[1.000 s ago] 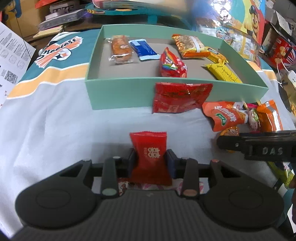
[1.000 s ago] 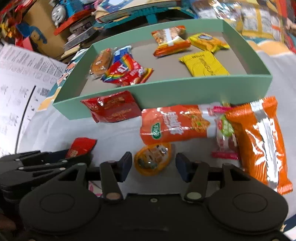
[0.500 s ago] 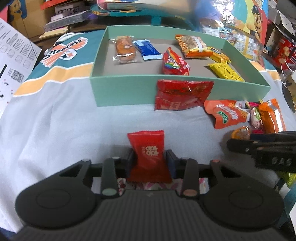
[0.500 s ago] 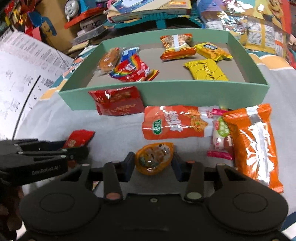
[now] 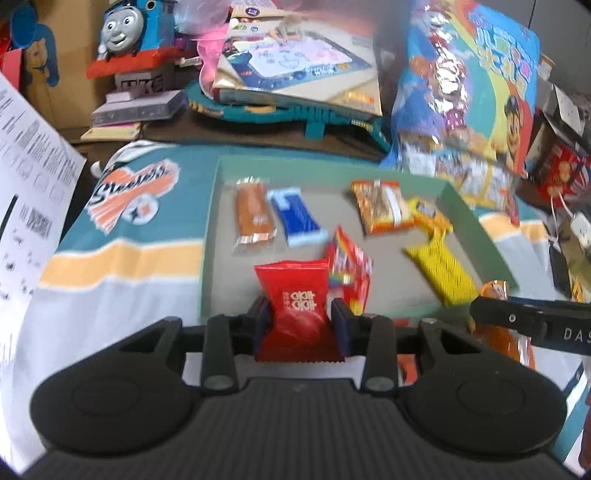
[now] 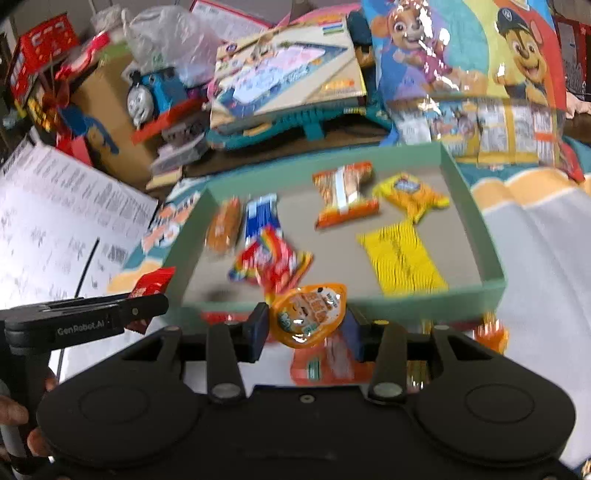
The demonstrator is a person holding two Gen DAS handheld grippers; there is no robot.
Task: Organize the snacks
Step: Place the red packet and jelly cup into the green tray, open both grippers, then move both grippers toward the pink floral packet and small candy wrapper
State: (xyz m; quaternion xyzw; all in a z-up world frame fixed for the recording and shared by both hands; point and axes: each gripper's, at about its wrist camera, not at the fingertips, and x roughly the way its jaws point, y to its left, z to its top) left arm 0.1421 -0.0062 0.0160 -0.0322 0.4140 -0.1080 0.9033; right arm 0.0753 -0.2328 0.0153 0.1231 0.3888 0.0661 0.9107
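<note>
Red snack packet (image 5: 295,310) pinched upright in left gripper (image 5: 300,325), jaws closed on both sides of it, held over near wall of green tray (image 5: 476,229). Orange jelly cup (image 6: 308,314) clamped in right gripper (image 6: 306,328), jaws narrow around it, also raised at tray's near edge. Inside tray: brown bun packet (image 5: 253,214), blue wafer pack (image 5: 297,218), rainbow candy bag (image 6: 271,260), orange noodle snack (image 6: 345,194), two yellow packets (image 6: 404,254). Tray sits on cloth-covered bench (image 5: 118,295). Beyond: toy train (image 5: 135,33), boxed drawing mat (image 5: 299,70).
</note>
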